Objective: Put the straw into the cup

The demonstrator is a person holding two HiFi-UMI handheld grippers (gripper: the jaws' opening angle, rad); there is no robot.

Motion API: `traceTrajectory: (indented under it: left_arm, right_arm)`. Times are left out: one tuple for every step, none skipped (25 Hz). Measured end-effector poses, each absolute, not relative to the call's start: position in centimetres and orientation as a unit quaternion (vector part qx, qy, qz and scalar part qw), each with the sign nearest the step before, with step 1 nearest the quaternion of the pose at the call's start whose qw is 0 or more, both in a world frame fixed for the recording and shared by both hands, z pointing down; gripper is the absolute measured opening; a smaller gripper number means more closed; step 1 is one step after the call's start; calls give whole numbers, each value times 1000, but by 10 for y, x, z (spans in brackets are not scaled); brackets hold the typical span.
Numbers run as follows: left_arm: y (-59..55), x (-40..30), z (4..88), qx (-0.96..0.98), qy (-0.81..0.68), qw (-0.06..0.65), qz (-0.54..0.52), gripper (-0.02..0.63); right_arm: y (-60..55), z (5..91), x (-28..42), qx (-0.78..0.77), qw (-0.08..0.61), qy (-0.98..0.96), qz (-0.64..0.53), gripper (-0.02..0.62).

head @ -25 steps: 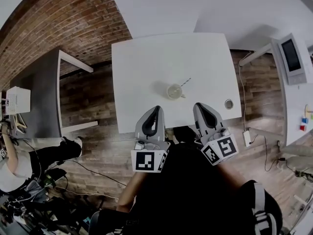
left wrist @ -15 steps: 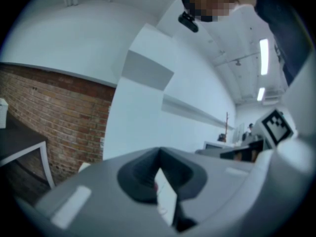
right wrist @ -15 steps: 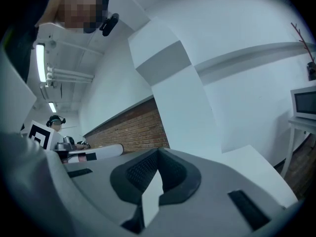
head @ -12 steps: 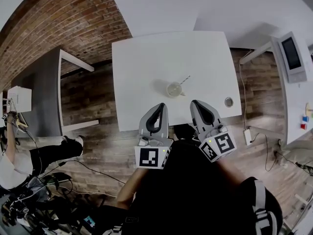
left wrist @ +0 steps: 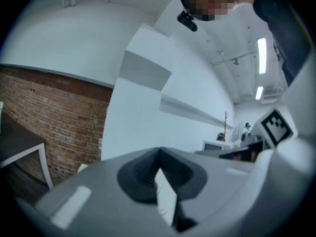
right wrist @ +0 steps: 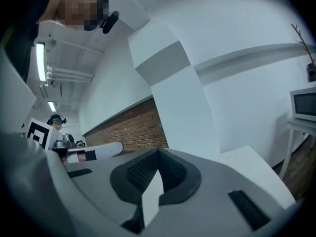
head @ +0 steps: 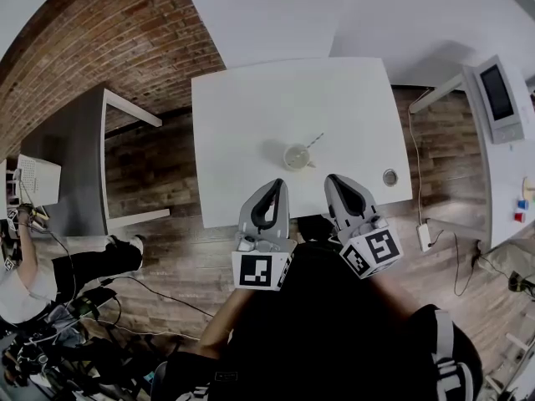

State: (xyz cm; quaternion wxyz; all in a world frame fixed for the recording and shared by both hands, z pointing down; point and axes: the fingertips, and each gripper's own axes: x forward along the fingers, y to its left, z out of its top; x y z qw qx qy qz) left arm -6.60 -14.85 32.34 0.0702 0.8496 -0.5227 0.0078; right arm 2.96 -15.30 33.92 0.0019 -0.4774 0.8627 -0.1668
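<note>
The right gripper (right wrist: 158, 154) has its jaws meeting at the tips, with nothing between them. Beyond stand a white pillar (right wrist: 177, 93) and a brick wall (right wrist: 133, 127). A monitor (right wrist: 303, 102) sits at the right edge and a ceiling light (right wrist: 40, 58) at upper left.

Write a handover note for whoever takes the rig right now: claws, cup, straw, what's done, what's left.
Left claw: shut, empty, held up by the near edge of the table.
Right claw: shut, empty, beside the left one.
Cup: upright on the table, just beyond both claws.
Straw: appears to stand in the cup, leaning out over its far-right rim.
Small round object: on the table near its right corner, apart from the cup.
Done: straw looks to be in the cup.
Left: probably nothing; check the cup up close.
</note>
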Motion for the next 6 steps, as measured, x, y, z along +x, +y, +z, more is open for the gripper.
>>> traceTrajectory:
  left_arm:
    - [-149,-66,323,849,-523,72,5,5]
    - [-149,-65,323,849,-524,74,3,5]
    - [-148,-65,323,849,-524,73,4,5]
    - [-148,-65,323,849,-523,71,6,5]
    - [-147,-65,323,849,-523,69,8,5]
    - [-147,-65,323,850,-523,68,9,5]
  right_arm:
    - [-153,339,30,-478,2,863,-166,6]
    - [-153,339,30,-478,2,863,-166,6]
    - [-153,340,31,-477,2,863,-166,6]
    - [-152,340,31,-477,1,863,-166,6]
    - [-152,340,31,-476,1,863,-167,6]
    - [-152,340,31,-475,1,864,-167,6]
